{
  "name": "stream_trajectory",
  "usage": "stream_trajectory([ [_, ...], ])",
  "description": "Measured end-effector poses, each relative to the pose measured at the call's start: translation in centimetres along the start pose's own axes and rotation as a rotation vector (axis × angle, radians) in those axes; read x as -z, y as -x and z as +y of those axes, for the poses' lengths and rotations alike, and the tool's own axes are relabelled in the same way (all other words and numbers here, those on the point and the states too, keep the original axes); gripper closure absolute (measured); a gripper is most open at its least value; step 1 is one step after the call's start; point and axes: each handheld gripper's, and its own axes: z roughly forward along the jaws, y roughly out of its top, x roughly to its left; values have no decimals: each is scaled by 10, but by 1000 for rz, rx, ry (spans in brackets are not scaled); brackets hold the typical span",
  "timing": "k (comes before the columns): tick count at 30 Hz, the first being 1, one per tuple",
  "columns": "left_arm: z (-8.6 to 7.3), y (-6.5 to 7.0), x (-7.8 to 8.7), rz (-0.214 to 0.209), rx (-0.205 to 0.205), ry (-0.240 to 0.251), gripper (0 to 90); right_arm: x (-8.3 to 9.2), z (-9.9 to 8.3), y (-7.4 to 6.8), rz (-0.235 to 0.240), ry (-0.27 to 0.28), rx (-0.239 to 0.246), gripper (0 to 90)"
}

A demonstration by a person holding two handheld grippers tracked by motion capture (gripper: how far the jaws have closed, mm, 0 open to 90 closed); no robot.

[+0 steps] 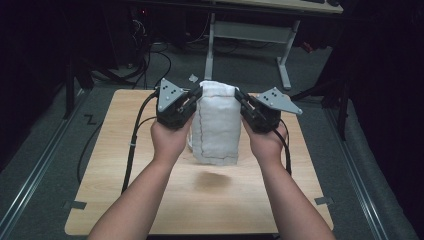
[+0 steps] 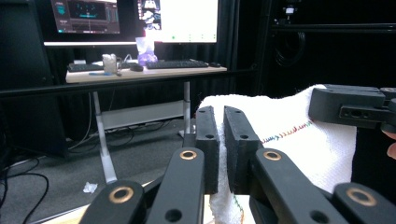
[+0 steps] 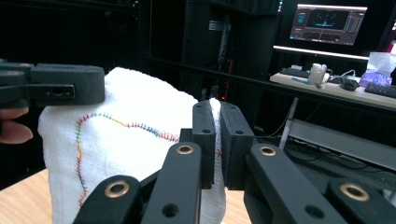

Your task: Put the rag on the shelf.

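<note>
A white towel point(image 1: 216, 125) with coloured stitching hangs in the air above the wooden table point(image 1: 115, 165), held up by its two top corners. My left gripper point(image 1: 196, 96) is shut on the towel's upper left corner, and my right gripper point(image 1: 240, 97) is shut on the upper right corner. In the left gripper view the cloth point(image 2: 285, 135) is pinched between the black jaws, with my left gripper point(image 2: 221, 116) tips close together. The right gripper view shows the towel point(image 3: 126, 140) folded and draped, my right gripper point(image 3: 217, 112) clamped on its edge, and the other gripper point(image 3: 60, 86) at the far corner.
The towel casts a shadow point(image 1: 212, 180) on the table below it. Beyond the table stands a desk on a white frame point(image 1: 250, 35) with cables on the floor. Monitors point(image 2: 140, 18) and a keyboard point(image 2: 175, 64) sit on that desk. Tape marks point(image 1: 74, 204) flank the table's edges.
</note>
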Motion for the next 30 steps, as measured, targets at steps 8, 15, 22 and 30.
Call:
stream_trajectory([
  [8, 11, -21, -30, 13, -3, -36, 851, -30, 7, 17, -8, -14, -27, 863],
  [15, 20, -38, -58, 26, -8, -77, 850, -60, 6, 32, -16, -57, -43, 862],
  [22, 2, -64, -94, 44, 90, -158, 847, -94, -3, 48, -18, -127, -65, 862],
  [30, -27, -81, -122, 72, 119, -277, 844, -125, -19, 52, -25, -237, -53, 861],
])
